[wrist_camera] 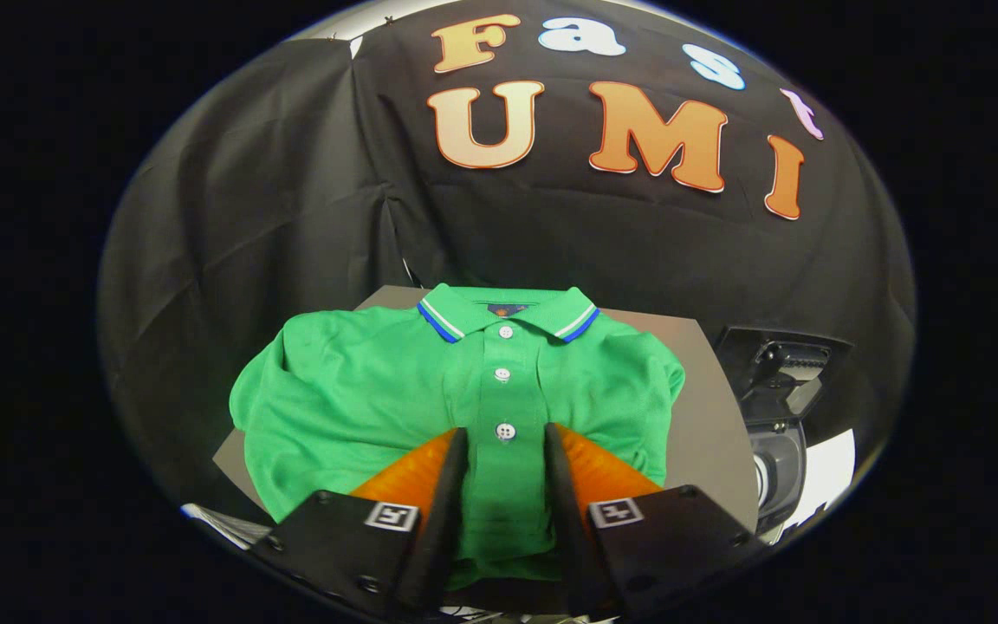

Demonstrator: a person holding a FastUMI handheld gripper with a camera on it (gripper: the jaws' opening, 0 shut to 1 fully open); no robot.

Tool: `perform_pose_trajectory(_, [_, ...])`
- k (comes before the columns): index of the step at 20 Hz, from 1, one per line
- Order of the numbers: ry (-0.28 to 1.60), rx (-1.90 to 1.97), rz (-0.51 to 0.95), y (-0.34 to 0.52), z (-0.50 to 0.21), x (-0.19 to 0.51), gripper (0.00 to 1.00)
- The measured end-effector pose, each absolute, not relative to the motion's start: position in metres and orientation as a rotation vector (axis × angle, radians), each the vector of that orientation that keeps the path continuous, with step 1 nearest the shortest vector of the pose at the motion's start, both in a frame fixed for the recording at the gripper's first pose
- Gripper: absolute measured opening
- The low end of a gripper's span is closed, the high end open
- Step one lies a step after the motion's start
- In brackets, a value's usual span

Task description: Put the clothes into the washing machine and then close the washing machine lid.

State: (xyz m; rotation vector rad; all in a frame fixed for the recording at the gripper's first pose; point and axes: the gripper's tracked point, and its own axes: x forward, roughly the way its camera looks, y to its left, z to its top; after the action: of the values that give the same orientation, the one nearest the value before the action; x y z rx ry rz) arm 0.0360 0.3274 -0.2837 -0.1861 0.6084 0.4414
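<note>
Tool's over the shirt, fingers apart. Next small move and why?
Probably close the tool on the fabric. Its fingers stand open on either side of the button placket of the green polo shirt, low against the cloth lying flat on the grey table. Nothing is pinched yet, so lifting now would leave the shirt behind.

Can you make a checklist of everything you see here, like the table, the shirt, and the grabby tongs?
Surface: a grey table, mostly covered by the shirt.
Job's things: a green polo shirt lies folded flat, collar away from the tongs, buttons done up. A dark machine stands beside the table; I cannot tell if it is the washing machine or whether its lid is up.
Clutter: nothing seen.
Tongs: the tongs are open, fingers apart over the shirt's button strip, not squeezing it.
Cables: nothing seen.
Surroundings: black cloth wall behind the table.
</note>
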Motion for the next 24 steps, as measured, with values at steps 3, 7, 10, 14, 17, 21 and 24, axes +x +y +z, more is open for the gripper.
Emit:
perform_pose_trajectory(3, [0.597,-0.148,0.439,0.322,-0.284,0.035,0.44])
perform_pose_trajectory(7, [0.543,-0.132,0.486,0.322,-0.28,0.031,0.25])
perform_pose_trajectory(10, [0.513,-0.141,0.519,0.32,-0.281,0.03,0.25])
perform_pose_trajectory(14, [0.533,-0.079,0.527,0.319,-0.276,0.033,0.17])
perform_pose_trajectory(17, [0.509,0.02,0.554,0.317,-0.256,0.041,0.16])
perform_pose_trajectory(21, [0.482,0.103,0.558,0.295,-0.209,0.056,0.15])
perform_pose_trajectory(24, [0.441,0.121,0.552,0.259,-0.181,0.068,0.15])
